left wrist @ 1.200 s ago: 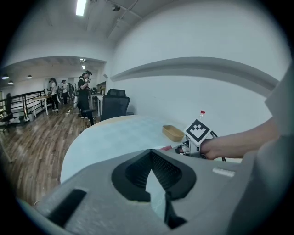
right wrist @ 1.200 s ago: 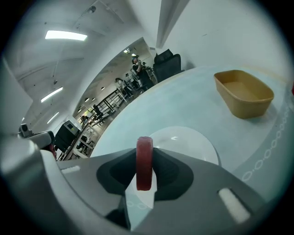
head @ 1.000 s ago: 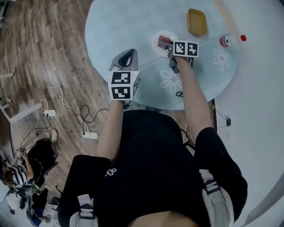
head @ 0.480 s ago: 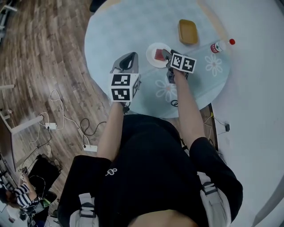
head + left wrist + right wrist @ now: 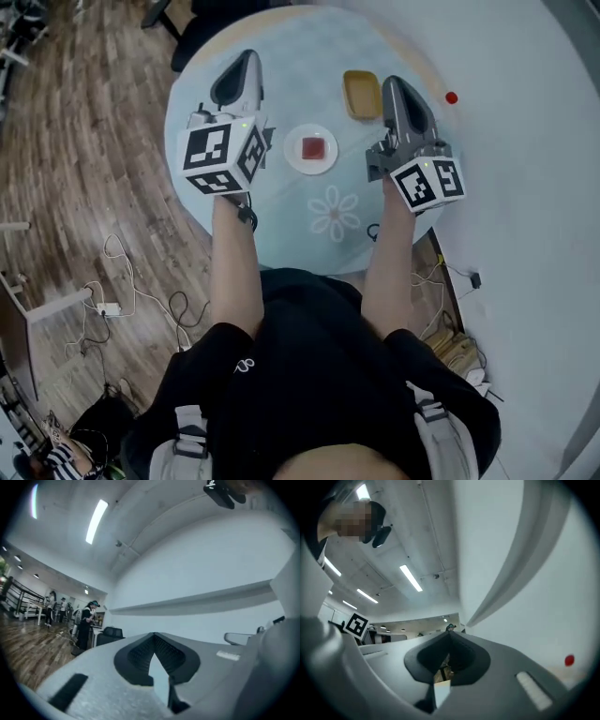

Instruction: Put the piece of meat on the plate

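Observation:
A red piece of meat [image 5: 314, 148] lies on the small white plate [image 5: 298, 161] in the middle of the round pale blue table [image 5: 281, 56]. Both grippers are held high above the table and point roughly level, away from me. My left gripper [image 5: 246, 60] hangs left of the plate, its jaws shut and empty. My right gripper [image 5: 393, 84] hangs right of the plate, also shut with nothing between its fingers. The left gripper view shows its tips [image 5: 153, 634] meeting against a white wall. In the right gripper view the tips [image 5: 450, 633] meet against ceiling and wall.
A yellow tray [image 5: 360, 93] sits on the table beyond the plate. A red bottle cap [image 5: 451, 97] shows past the right gripper. Cables and a power strip [image 5: 108, 307] lie on the wooden floor at left. People stand far off in the room [image 5: 86, 620].
Both grippers have risen well above the table and turned from pointing down to about level. The right gripper has come away from the plate, where the meat stays.

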